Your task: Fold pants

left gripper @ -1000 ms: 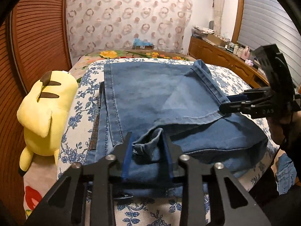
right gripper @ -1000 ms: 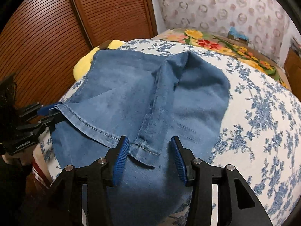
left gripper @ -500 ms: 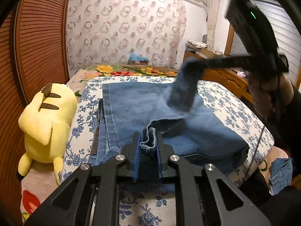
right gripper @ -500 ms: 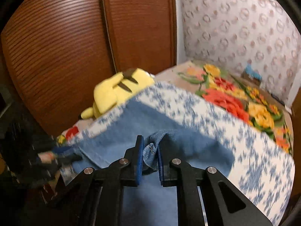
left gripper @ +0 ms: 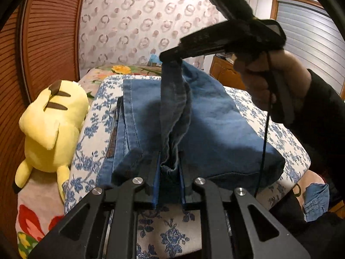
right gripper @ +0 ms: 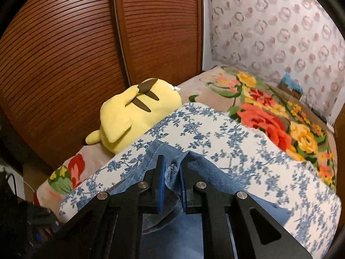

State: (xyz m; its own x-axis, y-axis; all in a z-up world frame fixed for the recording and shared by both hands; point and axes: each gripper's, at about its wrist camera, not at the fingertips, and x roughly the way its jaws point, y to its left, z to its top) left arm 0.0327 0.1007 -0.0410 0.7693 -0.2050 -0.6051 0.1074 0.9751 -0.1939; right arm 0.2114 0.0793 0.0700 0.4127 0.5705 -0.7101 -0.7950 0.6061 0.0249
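Left claw sits lowest and nearest, its blue pads pressed together on a bunched hem of the pants, close to the near edge of the bed. From that pinch a narrow twisted strip of denim climbs up and away to the right claw, which hangs above the middle of the bed with its tips clamped on the other end of the strip (a hand in a dark sleeve grips its handle at the right). In the right wrist view the right claw likewise shows its pads nipped on a fold of blue fabric, with the pants spreading out under and behind it.

Beneath the lifted strip, the rest of the pants lies flat on the blue-flowered sheet, reaching from the near edge toward the far end, stitched seams running along the left side. A yellow plush toy lies along the bed's left edge, beside the brown slatted doors. Farther back a blanket with red and yellow flowers covers the far end of the bed, and a patterned curtain hangs behind it.
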